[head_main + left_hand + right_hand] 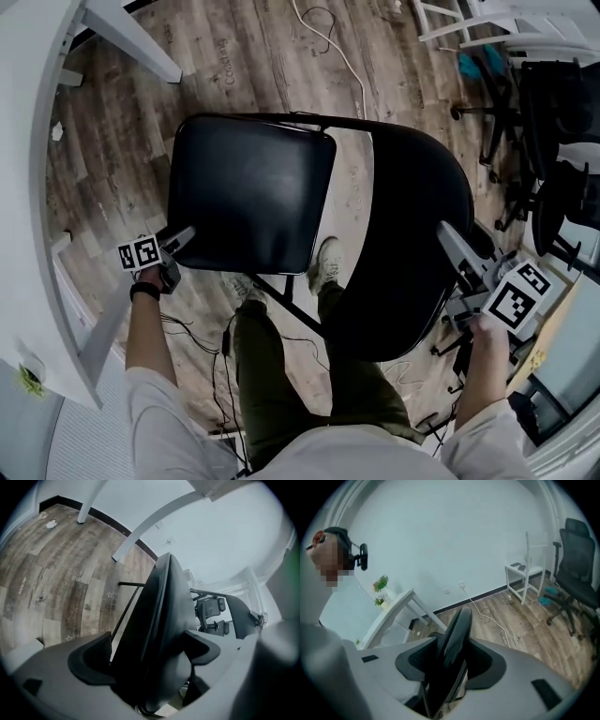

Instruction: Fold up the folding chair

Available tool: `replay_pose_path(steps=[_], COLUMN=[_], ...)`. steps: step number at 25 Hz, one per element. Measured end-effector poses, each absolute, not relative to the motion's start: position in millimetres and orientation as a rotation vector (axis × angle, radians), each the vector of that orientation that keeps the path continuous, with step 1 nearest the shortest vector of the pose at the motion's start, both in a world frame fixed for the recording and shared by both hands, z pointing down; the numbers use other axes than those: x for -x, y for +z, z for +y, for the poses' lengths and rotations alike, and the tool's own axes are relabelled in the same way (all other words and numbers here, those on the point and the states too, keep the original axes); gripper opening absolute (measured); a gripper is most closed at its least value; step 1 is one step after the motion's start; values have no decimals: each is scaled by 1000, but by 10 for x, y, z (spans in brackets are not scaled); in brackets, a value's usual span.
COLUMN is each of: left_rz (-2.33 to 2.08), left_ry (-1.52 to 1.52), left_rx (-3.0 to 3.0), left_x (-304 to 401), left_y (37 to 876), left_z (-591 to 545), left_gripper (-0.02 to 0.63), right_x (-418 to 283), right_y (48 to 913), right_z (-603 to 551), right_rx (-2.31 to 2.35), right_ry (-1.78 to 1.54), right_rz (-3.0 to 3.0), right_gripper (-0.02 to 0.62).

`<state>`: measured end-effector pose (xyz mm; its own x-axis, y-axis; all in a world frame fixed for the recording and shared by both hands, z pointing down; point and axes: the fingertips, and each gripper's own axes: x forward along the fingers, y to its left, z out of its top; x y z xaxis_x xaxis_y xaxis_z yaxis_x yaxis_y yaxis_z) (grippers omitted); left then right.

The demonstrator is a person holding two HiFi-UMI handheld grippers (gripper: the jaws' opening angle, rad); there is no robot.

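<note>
A black folding chair stands unfolded on the wood floor, seen from above in the head view. Its seat (248, 192) is on the left and its backrest (403, 253) on the right. My left gripper (180, 236) is at the seat's near left corner. In the left gripper view the seat's edge (164, 620) runs between the wide jaws of the left gripper (150, 656), with a strip of light beside one pad. My right gripper (448, 234) is at the backrest's right edge. In the right gripper view the right gripper (451, 660) has its pads against both sides of the backrest (457, 630).
White table legs (131, 37) stand at the left and a black office chair (553, 141) at the right. A white cable (337, 47) trails over the floor beyond the chair. The person's legs and a shoe (328, 262) are under the chair. A white rack (525, 573) stands by the wall.
</note>
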<state>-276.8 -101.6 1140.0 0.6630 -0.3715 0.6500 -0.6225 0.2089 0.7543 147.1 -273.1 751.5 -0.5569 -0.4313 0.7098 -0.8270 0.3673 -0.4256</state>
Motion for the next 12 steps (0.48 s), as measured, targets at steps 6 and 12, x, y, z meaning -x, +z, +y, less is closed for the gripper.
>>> replay_pose_path(steps=[6,12], left_rz=[-946,-925], left_ry=[224,231], left_rx=[-1415,-1466], left_x=[2627,2242], left_y=[11060,10456], left_z=[-993,-940], left_gripper=[466,466], right_x=[-1420,-1509], right_y=[7260,6910], right_z=[-2723,-2688], right_rx=[-1082,-1077], right_ry=[1179,1195], right_rz=[-2189,-2196], right_gripper=[163,160])
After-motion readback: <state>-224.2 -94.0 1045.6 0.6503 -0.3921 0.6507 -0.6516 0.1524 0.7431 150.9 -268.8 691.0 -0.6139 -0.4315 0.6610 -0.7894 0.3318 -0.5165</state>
